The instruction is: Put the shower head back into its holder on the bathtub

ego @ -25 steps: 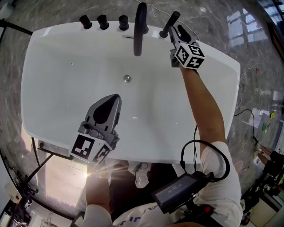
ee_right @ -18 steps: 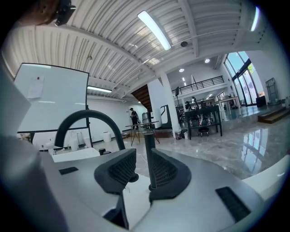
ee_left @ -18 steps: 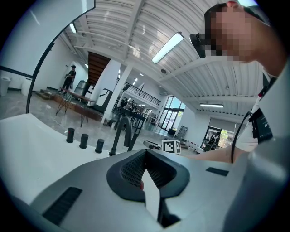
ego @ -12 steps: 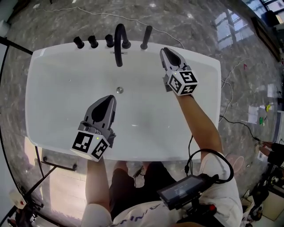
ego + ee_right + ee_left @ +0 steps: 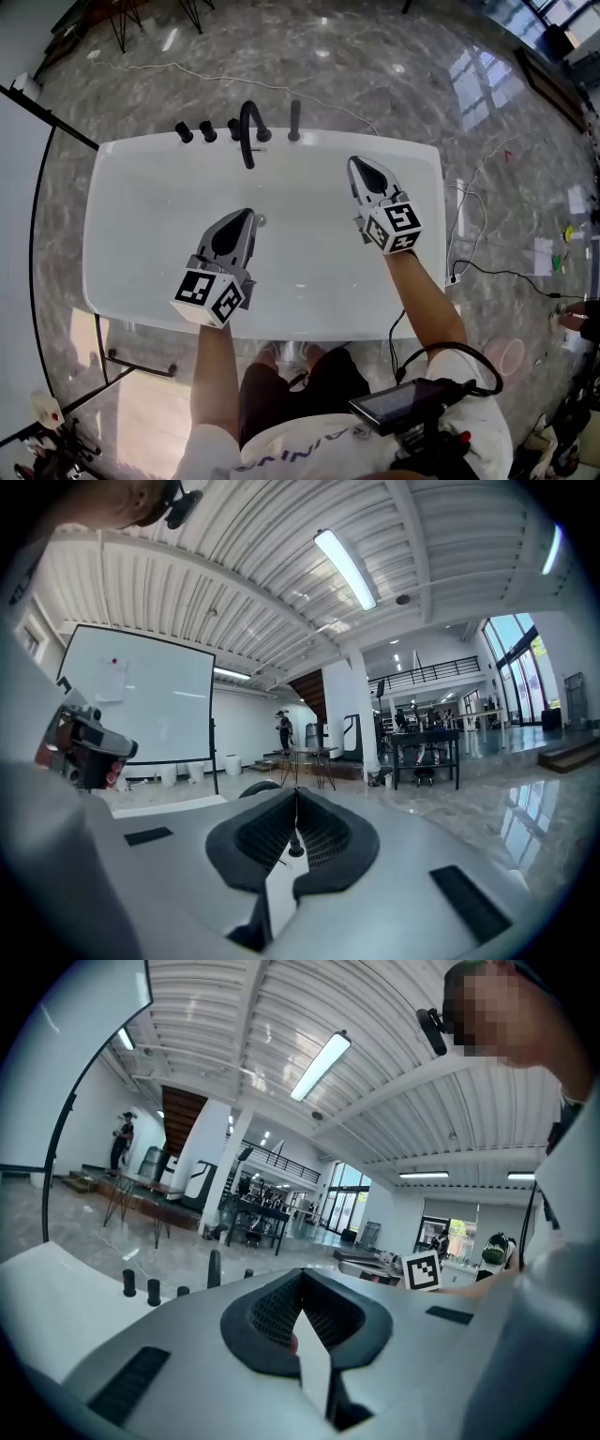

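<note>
The black shower head [image 5: 294,120] stands upright in its holder on the far rim of the white bathtub [image 5: 131,281], right of the black curved faucet [image 5: 248,131]. My right gripper [image 5: 356,161] hovers over the tub's right part, well short of the shower head, its jaws shut with nothing between them. My left gripper [image 5: 246,214] hangs over the tub's middle, jaws shut and empty too. In the left gripper view the shower head [image 5: 214,1267] shows as a small dark post beyond the closed jaw tips [image 5: 300,1283].
Three black knobs [image 5: 207,131] stand left of the faucet on the tub's rim. A drain [image 5: 260,219] lies in the tub floor. Cables [image 5: 487,272] trail over the marble floor to the right. A black stand [image 5: 131,361] is at the tub's near left.
My right gripper has left the shower head, drawn back toward me, risen and shut its jaws. The left gripper has also lifted. The whole tub looks smaller and farther below.
</note>
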The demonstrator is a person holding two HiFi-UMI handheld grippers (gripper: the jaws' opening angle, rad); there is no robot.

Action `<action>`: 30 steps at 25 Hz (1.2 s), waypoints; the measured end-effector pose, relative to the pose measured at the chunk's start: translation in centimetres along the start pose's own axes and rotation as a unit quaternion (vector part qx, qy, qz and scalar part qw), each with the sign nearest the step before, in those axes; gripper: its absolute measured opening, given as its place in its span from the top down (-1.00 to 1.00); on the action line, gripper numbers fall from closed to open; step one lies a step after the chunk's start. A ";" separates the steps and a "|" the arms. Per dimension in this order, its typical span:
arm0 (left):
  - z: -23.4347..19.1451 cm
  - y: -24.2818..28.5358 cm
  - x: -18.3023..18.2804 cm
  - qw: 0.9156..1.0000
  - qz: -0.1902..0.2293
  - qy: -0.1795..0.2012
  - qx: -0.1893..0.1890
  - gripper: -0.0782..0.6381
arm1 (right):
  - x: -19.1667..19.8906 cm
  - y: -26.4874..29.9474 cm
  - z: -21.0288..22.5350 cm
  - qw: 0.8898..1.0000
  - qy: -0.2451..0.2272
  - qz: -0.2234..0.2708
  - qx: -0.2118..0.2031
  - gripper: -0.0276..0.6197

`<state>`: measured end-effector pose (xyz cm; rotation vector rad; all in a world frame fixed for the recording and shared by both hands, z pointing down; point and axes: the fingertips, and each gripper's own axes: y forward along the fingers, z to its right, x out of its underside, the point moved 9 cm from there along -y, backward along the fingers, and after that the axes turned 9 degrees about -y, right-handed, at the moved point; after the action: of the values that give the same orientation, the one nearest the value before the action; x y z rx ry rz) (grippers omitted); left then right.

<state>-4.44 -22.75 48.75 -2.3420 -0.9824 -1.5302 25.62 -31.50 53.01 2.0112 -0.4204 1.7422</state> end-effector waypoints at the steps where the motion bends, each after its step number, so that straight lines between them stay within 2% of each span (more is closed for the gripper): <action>1: 0.7 0.0 -0.5 1.000 0.001 0.007 0.002 0.74 | -0.5 -1.1 -0.1 1.000 -0.002 0.000 -0.001 0.87; 7: 5.6 -0.9 -2.1 1.000 0.001 0.028 0.014 0.74 | -3.2 -8.9 -1.3 1.000 0.013 -0.008 -0.001 0.88; 13: 11.8 -2.3 -1.9 0.999 -0.016 0.043 0.027 0.74 | -7.0 -16.9 -2.0 0.999 0.005 -0.013 -0.034 0.88; 18: 15.1 -3.8 -3.5 0.998 0.001 0.045 0.046 0.74 | -10.9 -21.5 -3.0 0.999 0.011 -0.002 -0.033 0.88; 23: 16.7 -5.6 -5.2 0.995 0.008 0.063 0.071 0.74 | -13.8 -24.3 -5.4 0.999 0.014 0.012 -0.028 0.88; 30: 17.0 -10.7 -6.7 0.993 0.022 0.079 0.089 0.74 | -16.8 -26.3 -10.3 1.000 0.013 0.021 -0.011 0.88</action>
<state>0.08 -9.26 32.99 -2.0742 -0.9788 -1.5171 27.39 -4.71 34.06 1.9762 -0.4764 1.7783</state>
